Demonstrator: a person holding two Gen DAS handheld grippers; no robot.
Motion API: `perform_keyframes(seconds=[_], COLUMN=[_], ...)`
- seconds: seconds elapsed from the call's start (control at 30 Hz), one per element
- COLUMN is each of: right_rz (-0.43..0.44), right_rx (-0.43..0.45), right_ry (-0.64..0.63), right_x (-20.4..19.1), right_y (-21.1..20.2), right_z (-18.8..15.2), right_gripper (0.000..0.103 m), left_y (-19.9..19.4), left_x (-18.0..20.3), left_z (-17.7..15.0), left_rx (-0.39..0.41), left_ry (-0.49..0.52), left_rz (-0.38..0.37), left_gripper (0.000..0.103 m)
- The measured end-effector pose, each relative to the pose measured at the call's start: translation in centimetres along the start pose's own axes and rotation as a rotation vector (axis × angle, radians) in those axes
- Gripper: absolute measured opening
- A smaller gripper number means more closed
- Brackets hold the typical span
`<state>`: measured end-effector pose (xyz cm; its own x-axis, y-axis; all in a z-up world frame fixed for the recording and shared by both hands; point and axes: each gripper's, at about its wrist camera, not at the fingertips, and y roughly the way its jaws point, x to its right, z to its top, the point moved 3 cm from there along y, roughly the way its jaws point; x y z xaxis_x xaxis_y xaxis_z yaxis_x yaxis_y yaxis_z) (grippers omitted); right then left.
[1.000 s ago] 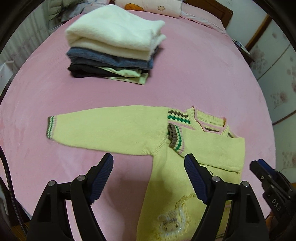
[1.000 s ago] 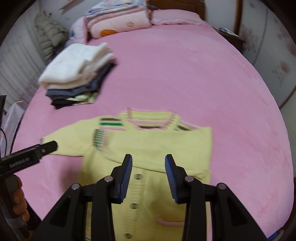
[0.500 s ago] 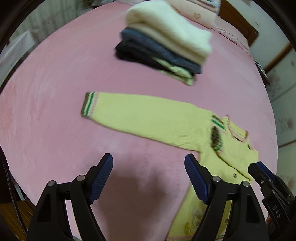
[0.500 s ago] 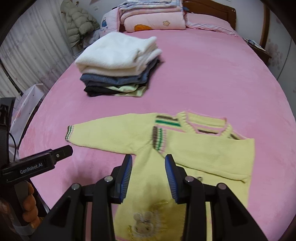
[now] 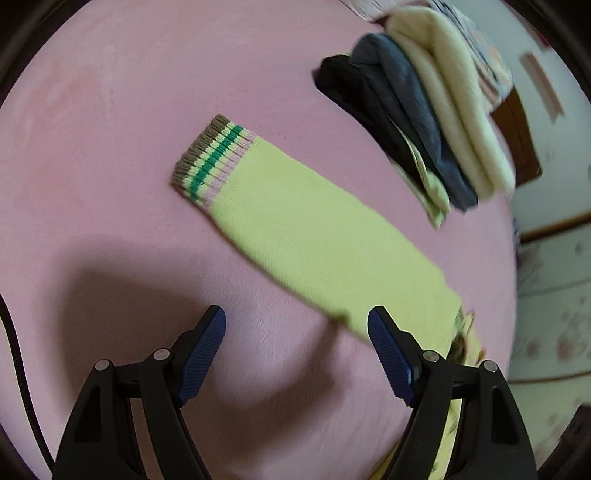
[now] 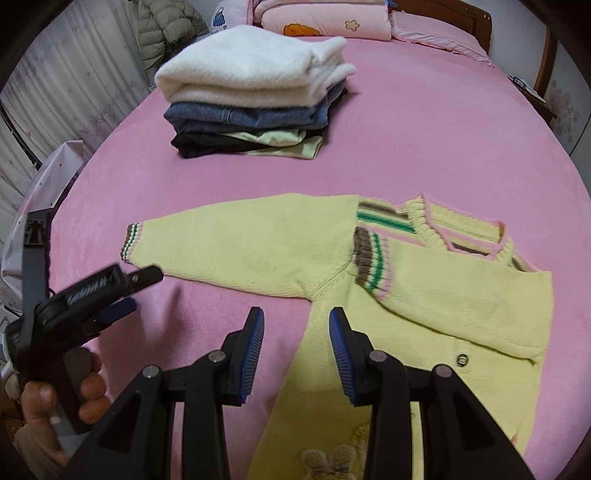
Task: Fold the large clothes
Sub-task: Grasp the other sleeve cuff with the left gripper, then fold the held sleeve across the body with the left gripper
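Note:
A yellow knit sweater (image 6: 436, 306) lies flat on the pink bed (image 6: 424, 129). Its right sleeve is folded across the chest, its cuff (image 6: 371, 262) near the collar. Its left sleeve (image 6: 251, 243) stretches out to the left, with a striped cuff (image 6: 131, 242). In the left wrist view that sleeve (image 5: 317, 236) runs diagonally, cuff (image 5: 210, 158) at upper left. My left gripper (image 5: 295, 332) is open and empty, just short of the sleeve; it also shows in the right wrist view (image 6: 125, 291). My right gripper (image 6: 295, 328) is open and empty, above the sweater's armpit.
A stack of folded clothes (image 6: 255, 96), white on top, sits further back on the bed; it also shows in the left wrist view (image 5: 436, 122). Pillows and folded bedding (image 6: 325, 18) lie at the headboard. A curtain and a white bag (image 6: 55, 173) are at the left.
My left gripper has swung left and moved in close to the outstretched sleeve. My right gripper has drawn nearer to the sweater. Both stayed open. The sweater has not moved.

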<state>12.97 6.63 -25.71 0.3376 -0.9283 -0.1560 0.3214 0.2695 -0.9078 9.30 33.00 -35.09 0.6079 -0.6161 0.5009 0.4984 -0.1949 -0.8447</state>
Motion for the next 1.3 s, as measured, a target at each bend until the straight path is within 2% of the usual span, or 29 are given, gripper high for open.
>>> perform_keyframes(seconds=[0.13, 0.17, 0.2, 0.23, 0.3, 0.37, 0.5, 0.57, 0.7, 0.87, 1.0, 1.07, 1.13, 1.2, 1.3], right_rz=[0.002, 0.001, -0.001, -0.002, -0.004, -0.006, -0.012, -0.018, -0.041, -0.095, -0.156, -0.183, -0.212, -0.226, -0.2], right_rx=[-0.009, -0.012, -0.014, -0.018, -0.026, -0.029, -0.023, -0.017, 0.006, 0.045, 0.06, 0.055, 0.039, 0.032, 0.023], right_ry=[0.009, 0.013, 0.017, 0.024, 0.037, 0.048, 0.069, 0.084, 0.131, 0.212, 0.274, 0.291, 0.296, 0.303, 0.332], right_x=[0.1, 0.2, 0.4, 0.6, 1.0, 1.5, 2.8, 3.8, 6.6, 11.8, 16.9, 19.0, 21.0, 22.3, 23.9], right_y=[1.0, 1.2, 1.4, 1.6, 1.9, 2.0, 1.5, 1.0, -0.3, -2.4, -3.8, -4.2, -4.4, -4.4, -4.7], right_z=[0.0, 0.0, 0.0, 0.0, 0.0, -0.1, -0.2, -0.2, -0.3, -1.1, -2.7, -3.7, -4.8, -5.5, -6.4], right_gripper=[0.037, 0.037, 0.037, 0.037, 0.037, 0.037, 0.037, 0.037, 0.037, 0.037, 0.037, 0.037, 0.037, 0.037, 0.037], left_y=[1.5, 1.7, 1.9, 2.1, 2.3, 1.8, -1.4, -3.7, -6.0, -4.8, -1.5, 1.1, 3.5, 4.9, 4.7], left_x=[-0.1, 0.0, 0.3, 0.5, 1.0, 2.0, 6.5, 10.3, 17.3, 26.2, 30.6, 31.8, 32.3, 32.3, 31.7], left_z=[1.3, 1.6, 2.0, 2.3, 2.8, 3.3, 3.2, 2.4, -0.1, -6.5, -12.1, -15.0, -16.9, -18.1, -18.3], left_rx=[0.056, 0.07, 0.087, 0.094, 0.101, 0.117, 0.201, 0.242, 0.246, 0.172, 0.076, -0.008, -0.072, -0.114, -0.122], left_ry=[-0.028, -0.025, -0.015, -0.007, 0.02, 0.04, 0.174, 0.269, 0.439, 0.649, 0.774, 0.818, 0.844, 0.854, 0.83], left_rz=[-0.029, -0.03, -0.026, -0.016, 0.002, 0.007, 0.016, -0.035, -0.135, -0.232, -0.234, -0.21, -0.167, -0.136, -0.125], left_gripper=[0.076, 0.072, 0.055, 0.033, 0.008, 0.008, 0.007, 0.007, 0.007, 0.007, 0.008, 0.015, 0.033, 0.041, 0.045])
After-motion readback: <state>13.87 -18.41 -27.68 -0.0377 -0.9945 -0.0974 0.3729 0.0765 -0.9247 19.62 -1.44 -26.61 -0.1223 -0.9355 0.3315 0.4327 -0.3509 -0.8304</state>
